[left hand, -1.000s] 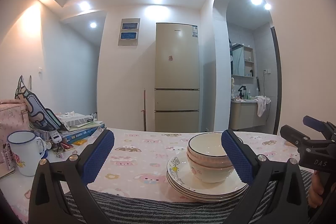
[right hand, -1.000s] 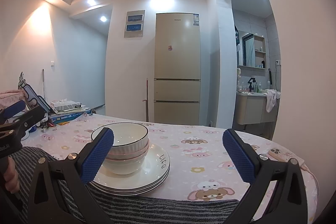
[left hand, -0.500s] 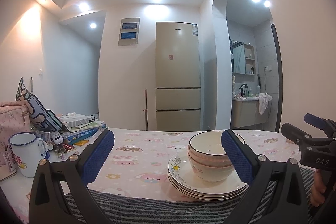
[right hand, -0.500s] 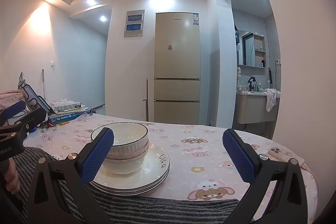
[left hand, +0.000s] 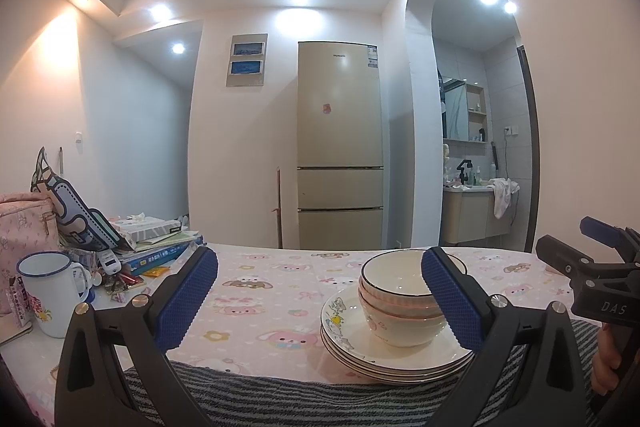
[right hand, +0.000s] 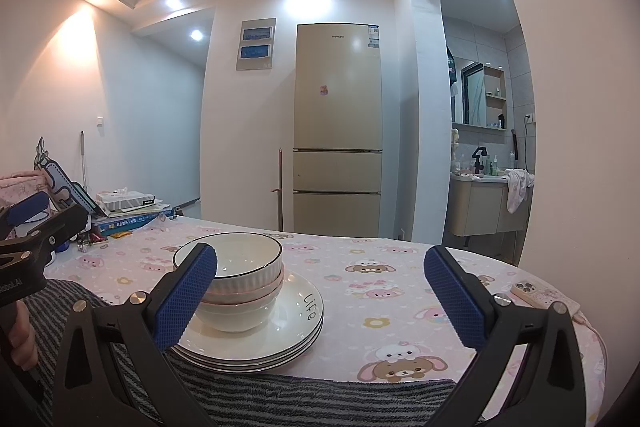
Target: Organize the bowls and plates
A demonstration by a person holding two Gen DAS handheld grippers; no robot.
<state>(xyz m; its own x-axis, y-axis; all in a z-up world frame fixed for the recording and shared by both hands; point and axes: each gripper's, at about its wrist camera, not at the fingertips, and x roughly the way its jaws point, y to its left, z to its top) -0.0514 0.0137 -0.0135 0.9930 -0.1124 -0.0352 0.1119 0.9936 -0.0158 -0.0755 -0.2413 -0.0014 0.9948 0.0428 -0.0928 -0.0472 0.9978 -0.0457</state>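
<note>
Plates (left hand: 394, 357) and bowls (left hand: 400, 297) sit in one pile on the bench (left hand: 272, 291), a stack of white plates at the bottom and nested bowls on top, the uppermost with a thin dark rim. Largest in the room is the tall beige fridge (left hand: 339, 147) against the far wall. The bench, covered in a pink cartoon-animal cloth, has a grey striped towel (right hand: 280, 399) along its near edge; the plate stack overlaps that towel's far edge.

On the far left of the bench lie a pile of books (left hand: 160, 247), with a white enamel mug (left hand: 50, 291) nearer. A phone (right hand: 540, 297) in a patterned case lies at the right edge.

The left claw (left hand: 320, 301) is released, its blue pads spread wide and holding nothing; the dish pile shows behind its right pad. The right claw (right hand: 320, 297) is likewise spread wide with nothing between its pads, the bowls behind its left pad.
</note>
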